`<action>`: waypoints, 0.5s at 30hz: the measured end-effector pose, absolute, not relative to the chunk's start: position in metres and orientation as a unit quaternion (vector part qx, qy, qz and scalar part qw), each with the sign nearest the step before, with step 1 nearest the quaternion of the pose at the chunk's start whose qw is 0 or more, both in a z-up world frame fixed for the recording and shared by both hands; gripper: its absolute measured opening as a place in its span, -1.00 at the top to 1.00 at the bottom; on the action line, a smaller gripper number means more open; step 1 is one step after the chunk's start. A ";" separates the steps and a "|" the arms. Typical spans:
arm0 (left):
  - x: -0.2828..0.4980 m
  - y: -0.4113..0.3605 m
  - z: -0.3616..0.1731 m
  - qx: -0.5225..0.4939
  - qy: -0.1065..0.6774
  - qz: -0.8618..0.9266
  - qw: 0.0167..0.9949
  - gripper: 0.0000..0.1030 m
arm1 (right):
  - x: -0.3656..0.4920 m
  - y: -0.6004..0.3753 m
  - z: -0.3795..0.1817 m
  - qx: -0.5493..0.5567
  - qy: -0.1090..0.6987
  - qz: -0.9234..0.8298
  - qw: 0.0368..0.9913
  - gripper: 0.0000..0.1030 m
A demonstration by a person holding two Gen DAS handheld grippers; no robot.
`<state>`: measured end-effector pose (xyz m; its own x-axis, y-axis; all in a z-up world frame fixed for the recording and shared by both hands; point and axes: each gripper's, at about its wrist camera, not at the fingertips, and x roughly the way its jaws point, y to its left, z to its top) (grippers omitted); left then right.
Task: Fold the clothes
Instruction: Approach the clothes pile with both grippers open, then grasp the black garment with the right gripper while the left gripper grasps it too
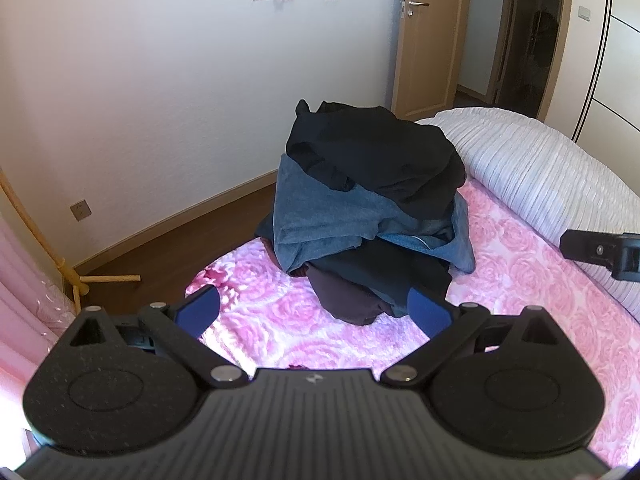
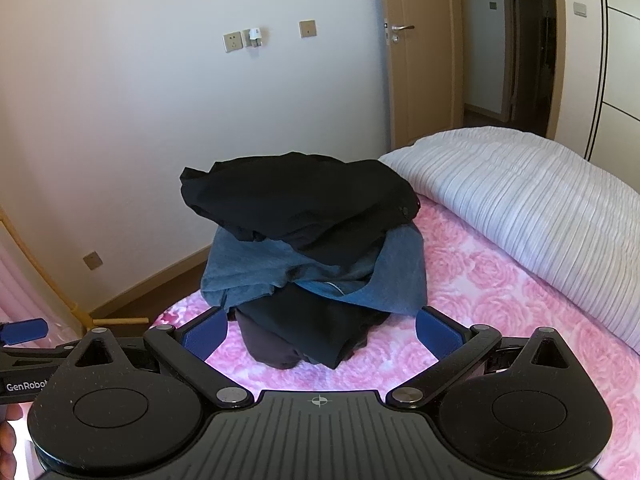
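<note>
The bed (image 1: 520, 280), under a pink rose-patterned cover, serves as the work surface, soft and broad enough for spreading garments; a pale ribbed pillow (image 2: 520, 200) lies along its edge at about two o'clock in both views, out of the way; the pile of clothes (image 1: 368, 208) sits near the bed's far corner, heaped rather than flat, which suggests nothing from it has been laid out for folding yet; a black garment (image 2: 296, 200) is on top, a blue one (image 2: 260, 272) beneath it, darker pieces at the bottom; the left gripper (image 1: 314, 312) has its jaws spread wide and holds nothing, the pile at twelve o'clock just beyond its fingertips; the right gripper (image 2: 322, 334) is likewise wide and empty, the pile's lower edge between its blue pads (image 2: 436, 334) at twelve o'clock, seemingly not touched
</note>
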<state>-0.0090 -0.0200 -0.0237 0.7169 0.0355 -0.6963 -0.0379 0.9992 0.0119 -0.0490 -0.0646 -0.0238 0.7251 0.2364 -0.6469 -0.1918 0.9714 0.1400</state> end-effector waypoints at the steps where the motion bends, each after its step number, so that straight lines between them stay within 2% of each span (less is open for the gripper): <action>1: -0.010 -0.021 -0.024 -0.001 0.377 0.021 0.926 -0.93 | -0.049 -0.066 -0.024 0.033 0.353 0.116 0.928 -0.99; 15: -0.004 -0.019 -0.024 0.023 0.374 0.019 0.927 -0.93 | -0.048 -0.074 -0.031 0.035 0.332 0.113 0.936 -0.99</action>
